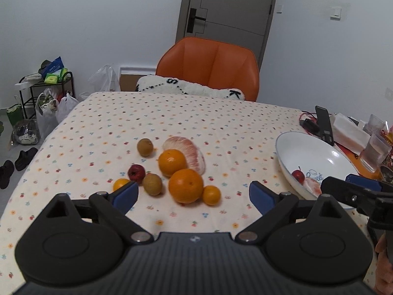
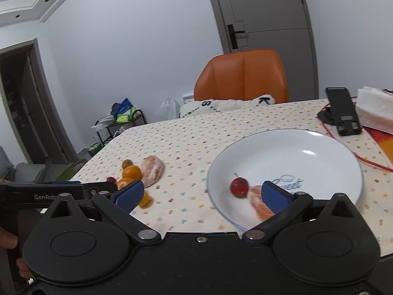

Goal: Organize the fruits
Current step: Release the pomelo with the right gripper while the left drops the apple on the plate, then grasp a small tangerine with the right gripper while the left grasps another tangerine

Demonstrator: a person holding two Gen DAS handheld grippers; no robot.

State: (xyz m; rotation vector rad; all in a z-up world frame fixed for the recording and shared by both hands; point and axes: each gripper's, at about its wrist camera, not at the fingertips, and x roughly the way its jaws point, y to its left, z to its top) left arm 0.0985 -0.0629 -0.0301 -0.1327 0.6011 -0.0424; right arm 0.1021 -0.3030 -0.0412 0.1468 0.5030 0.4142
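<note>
My left gripper (image 1: 193,195) stands with fingers wide apart, empty, above the dotted cotton tablecloth (image 1: 172,113). My right gripper (image 2: 202,195) is likewise spread and empty. Its right pad hides part of the peeled pink pomelo segment (image 2: 258,202) in the glossy white round plate (image 2: 307,142); a small red stemmed fruit (image 2: 239,186) lies at its 9 o'clock. At the plate's 9 o'clock, the loose fruit cluster: two large smooth oranges (image 1: 186,185), partly overlapping a second pale pomelo wedge (image 1: 190,148), and two rough brown round fruits (image 1: 152,184).
</note>
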